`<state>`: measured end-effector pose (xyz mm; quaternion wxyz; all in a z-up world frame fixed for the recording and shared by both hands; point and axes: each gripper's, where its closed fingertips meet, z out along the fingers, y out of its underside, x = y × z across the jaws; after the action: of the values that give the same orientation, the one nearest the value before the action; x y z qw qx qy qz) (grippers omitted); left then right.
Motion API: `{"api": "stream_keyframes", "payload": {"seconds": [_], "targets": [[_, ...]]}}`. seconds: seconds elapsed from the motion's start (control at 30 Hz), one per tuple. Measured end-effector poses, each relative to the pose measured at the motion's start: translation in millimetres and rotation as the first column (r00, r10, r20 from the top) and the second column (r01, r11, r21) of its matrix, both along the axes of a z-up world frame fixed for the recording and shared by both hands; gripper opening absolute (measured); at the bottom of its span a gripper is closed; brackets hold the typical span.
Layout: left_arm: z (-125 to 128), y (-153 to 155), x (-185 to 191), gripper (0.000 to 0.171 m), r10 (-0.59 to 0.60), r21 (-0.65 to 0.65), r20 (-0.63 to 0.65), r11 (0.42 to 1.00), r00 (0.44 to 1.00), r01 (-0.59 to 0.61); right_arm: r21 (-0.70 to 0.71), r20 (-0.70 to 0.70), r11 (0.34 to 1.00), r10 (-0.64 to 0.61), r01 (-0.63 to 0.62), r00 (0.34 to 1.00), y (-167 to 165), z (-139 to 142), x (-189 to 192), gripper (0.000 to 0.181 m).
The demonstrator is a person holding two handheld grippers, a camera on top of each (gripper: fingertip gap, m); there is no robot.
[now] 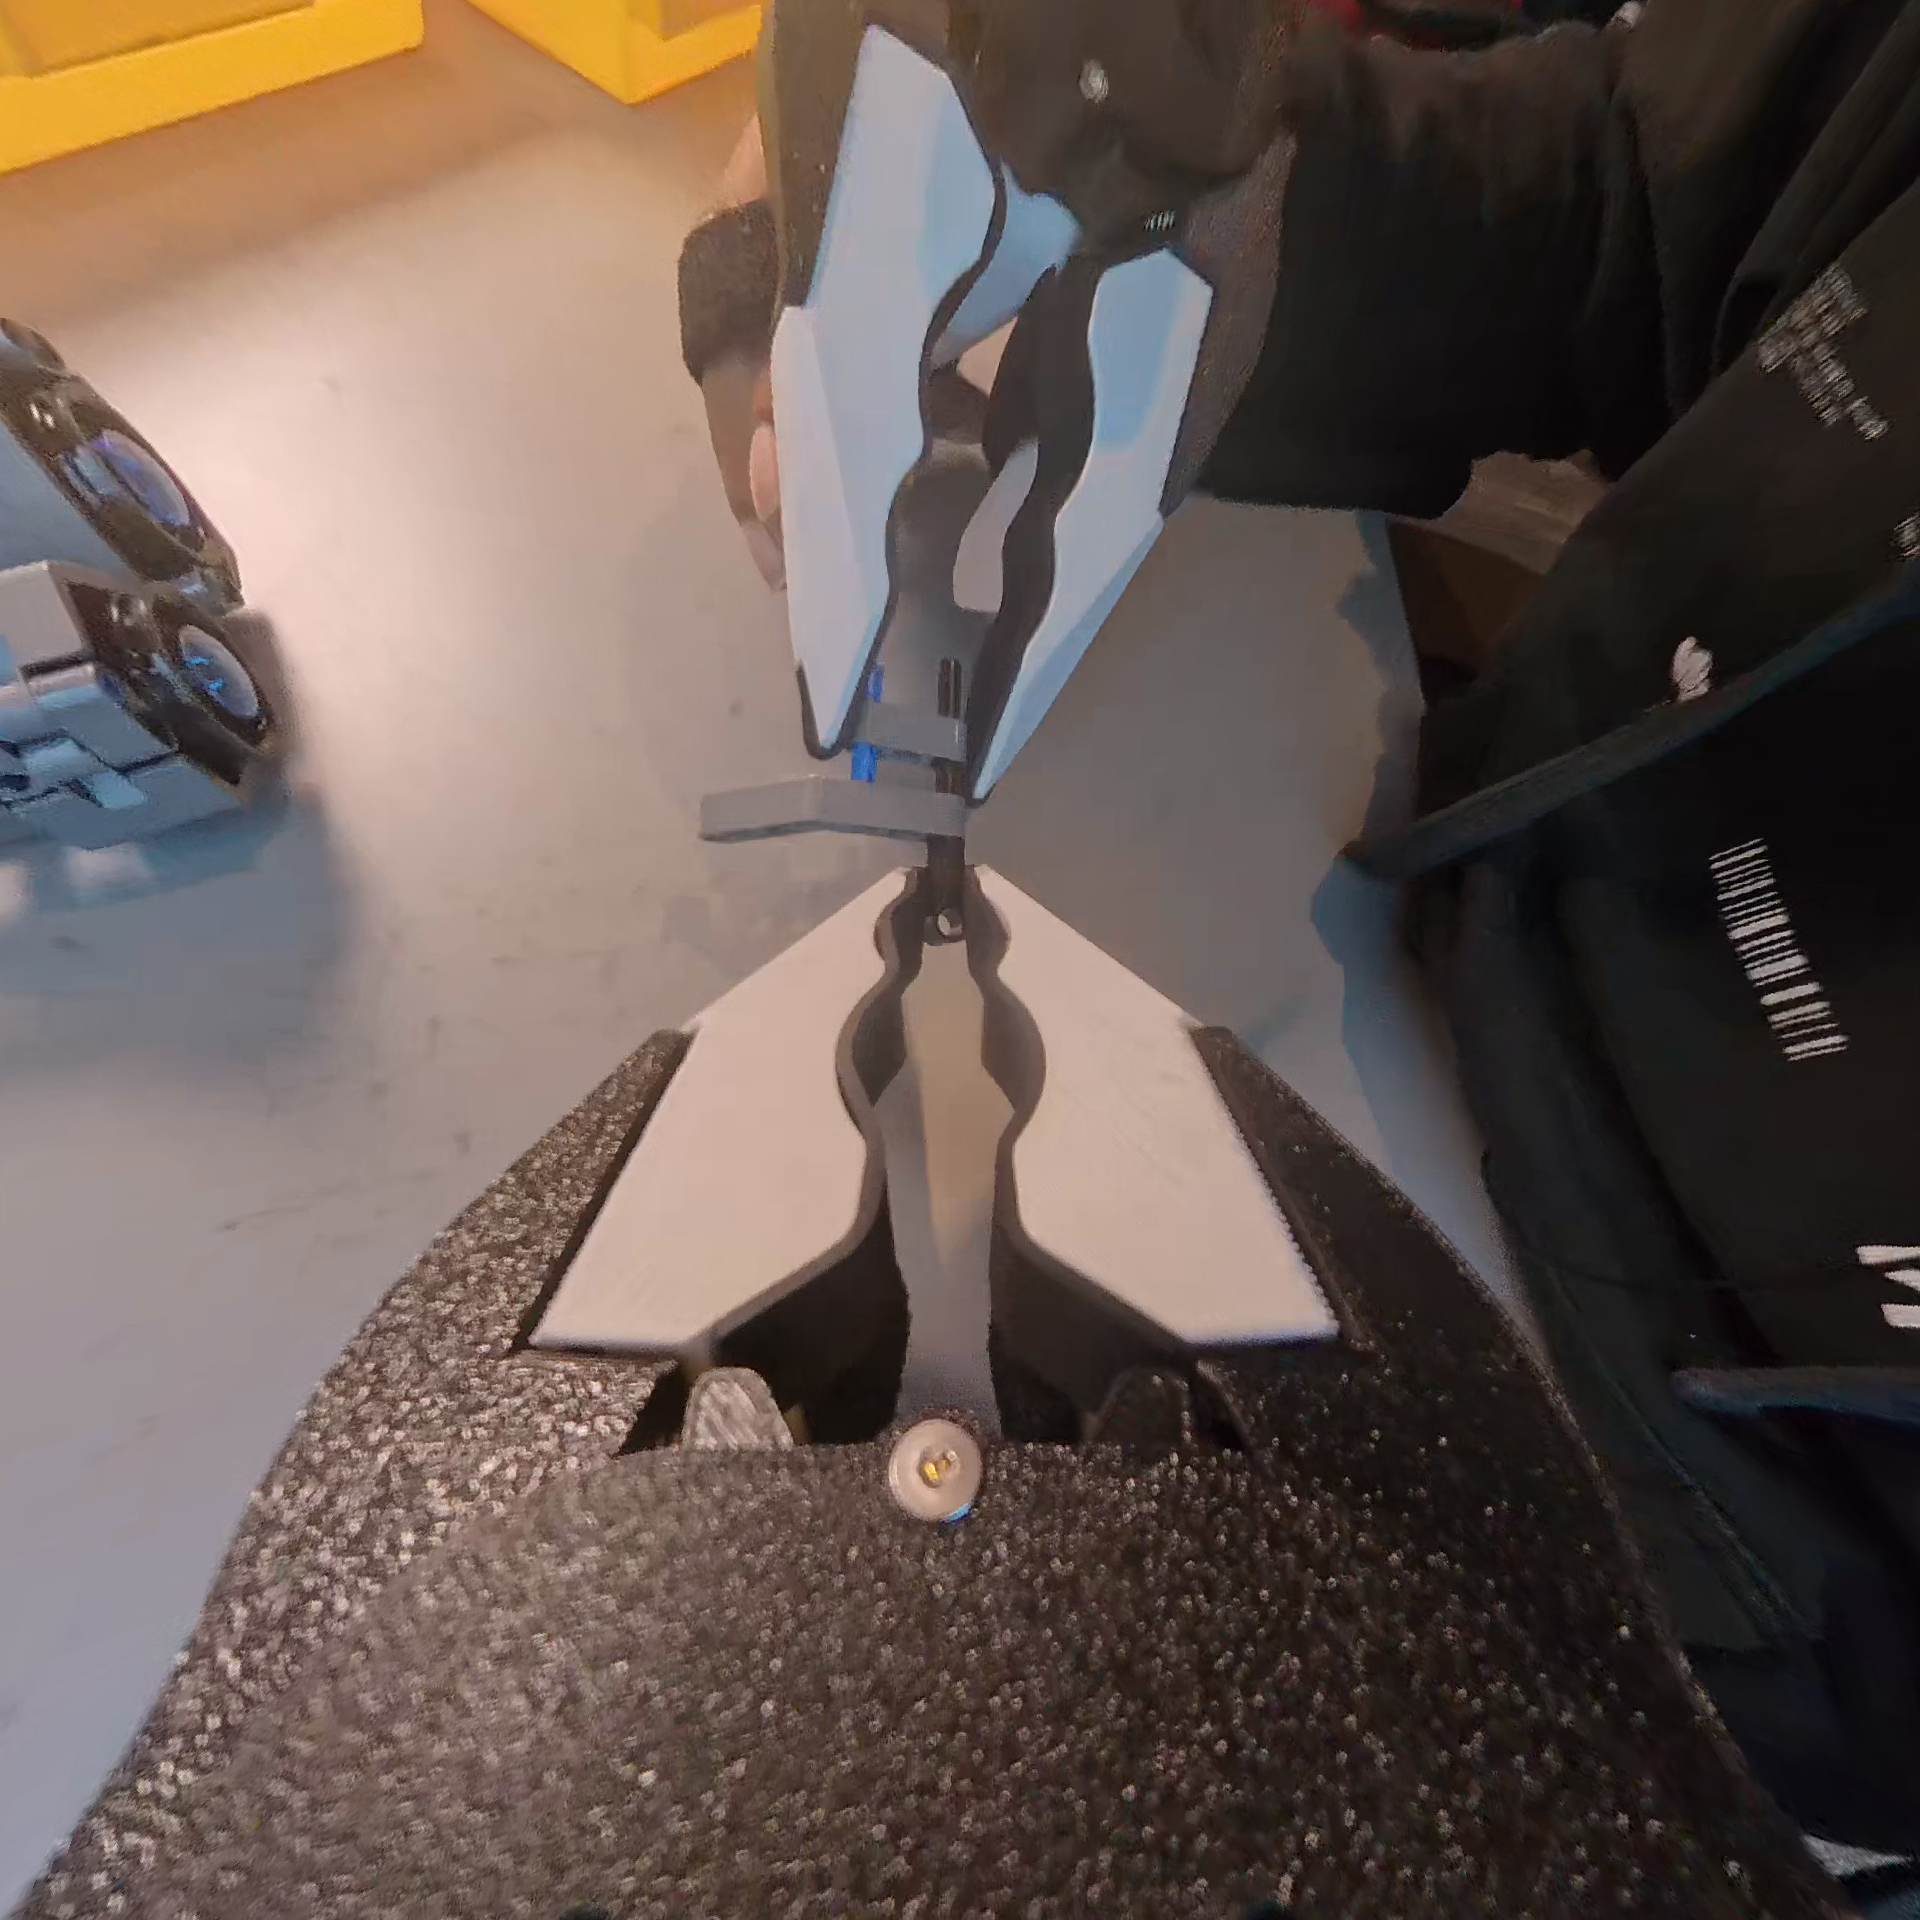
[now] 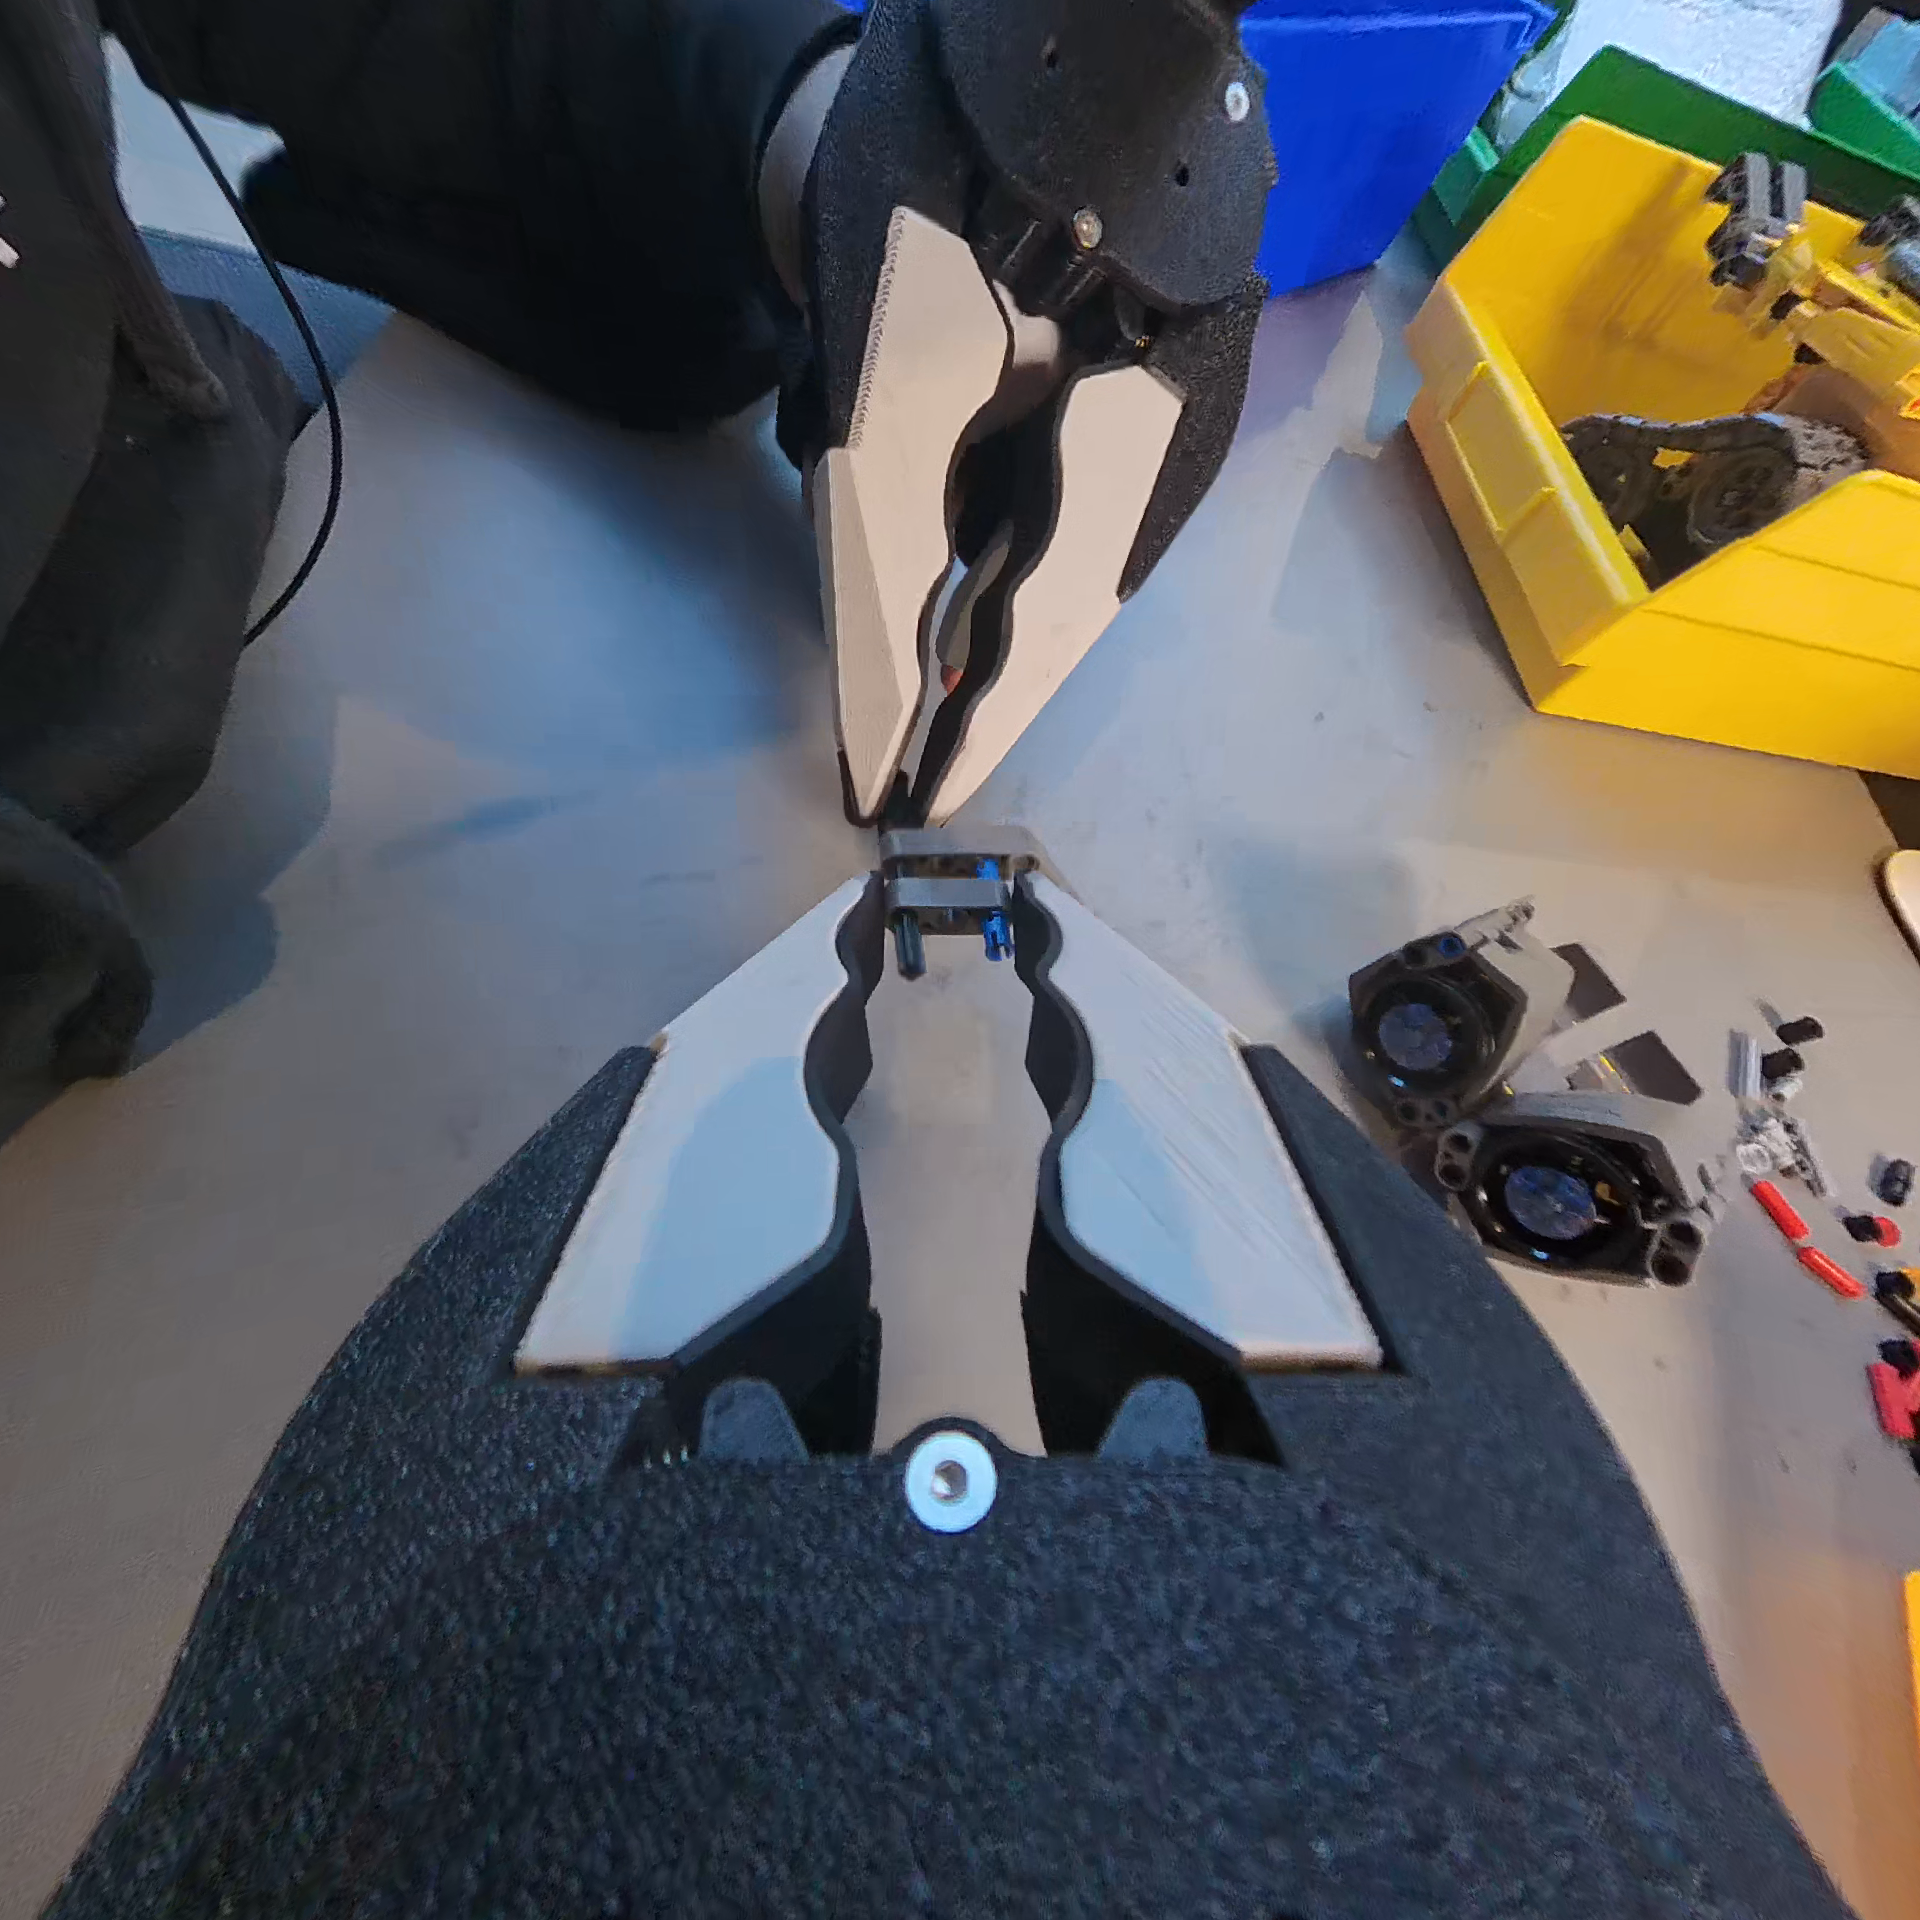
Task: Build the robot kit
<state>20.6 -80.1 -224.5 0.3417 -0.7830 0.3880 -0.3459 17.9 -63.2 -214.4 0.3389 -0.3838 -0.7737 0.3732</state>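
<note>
My left gripper (image 1: pixel 943 883) is shut on a small black pin (image 1: pixel 945 914) at its fingertips. The pin's far end meets a small grey beam assembly (image 1: pixel 821 812) with a blue pin (image 1: pixel 860 764). My right gripper (image 1: pixel 899 769) comes from above and is shut on that assembly. In the right wrist view my right gripper (image 2: pixel 951 899) clamps the two stacked grey beams (image 2: pixel 956 847), with a black pin (image 2: pixel 909 951) and a blue pin (image 2: pixel 995 935) sticking out toward the camera. My left gripper (image 2: pixel 899 816) touches the assembly's far side. Both hover over a grey table (image 2: pixel 520 727).
Two black and grey motor-like blocks (image 2: pixel 1538 1143) lie at the right, also showing in the left wrist view (image 1: pixel 135 582). Small red and black parts (image 2: pixel 1808 1247) lie beyond them. A yellow bin (image 2: pixel 1662 644) with a tracked model, a blue bin (image 2: pixel 1351 135) and a green bin (image 2: pixel 1662 94) stand far right. Black sleeves flank the grippers.
</note>
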Motion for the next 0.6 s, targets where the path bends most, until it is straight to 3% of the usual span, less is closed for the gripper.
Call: {"api": "stream_keyframes", "payload": {"seconds": [0.6], "targets": [[11, 6, 0, 0.007, 0.041, -0.018, 0.15, 0.999, 0.988, -0.038, -0.028, 0.013, 0.998, -0.061, 0.061, 0.998, 6, 5, 0, 0.023]]}}
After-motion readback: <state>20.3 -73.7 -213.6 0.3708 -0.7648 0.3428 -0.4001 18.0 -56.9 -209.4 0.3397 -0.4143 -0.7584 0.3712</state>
